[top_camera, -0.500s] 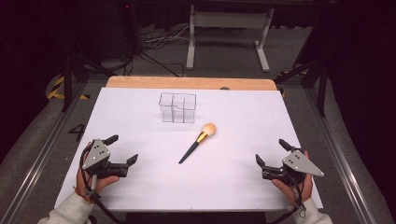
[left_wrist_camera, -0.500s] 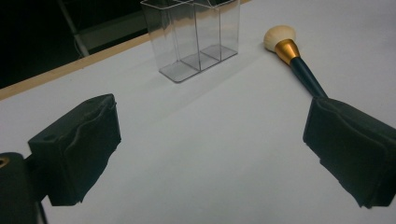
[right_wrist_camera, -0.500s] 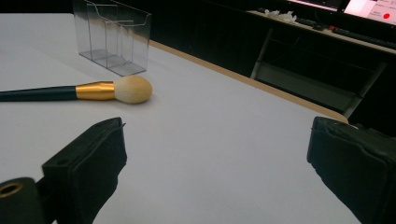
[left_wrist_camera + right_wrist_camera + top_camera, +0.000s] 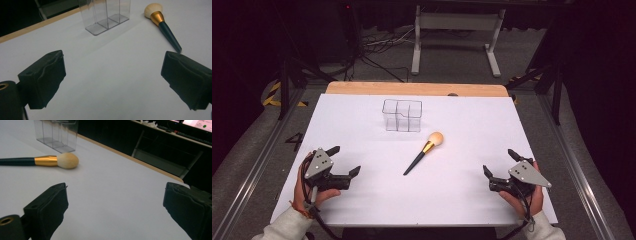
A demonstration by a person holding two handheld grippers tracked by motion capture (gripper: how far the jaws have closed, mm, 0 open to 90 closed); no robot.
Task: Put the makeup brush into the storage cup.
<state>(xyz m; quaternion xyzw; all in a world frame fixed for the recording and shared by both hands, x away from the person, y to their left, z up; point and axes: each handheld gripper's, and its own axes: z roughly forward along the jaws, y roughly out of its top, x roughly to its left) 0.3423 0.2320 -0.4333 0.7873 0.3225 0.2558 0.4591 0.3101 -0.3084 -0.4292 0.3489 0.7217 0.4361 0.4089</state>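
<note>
A makeup brush (image 4: 423, 152) with a dark handle, gold ferrule and cream head lies flat mid-table, head pointing toward the far right. Just behind it stands a clear plastic organiser (image 4: 402, 115) with several empty compartments. My left gripper (image 4: 344, 160) rests near the front left of the white table (image 4: 362, 200), open, nothing between its jaws. My right gripper (image 4: 499, 163) sits at the front right, open and empty as well. From the left gripper view the brush (image 4: 162, 23) and organiser (image 4: 106, 15) lie ahead; the right gripper view shows the brush (image 4: 47, 160) and organiser (image 4: 56, 135) to its left.
The table's wooden far edge (image 4: 412, 89) borders a dark floor with cables and a white stand frame (image 4: 457, 35). Metal rails (image 4: 252, 170) run along both sides of the table.
</note>
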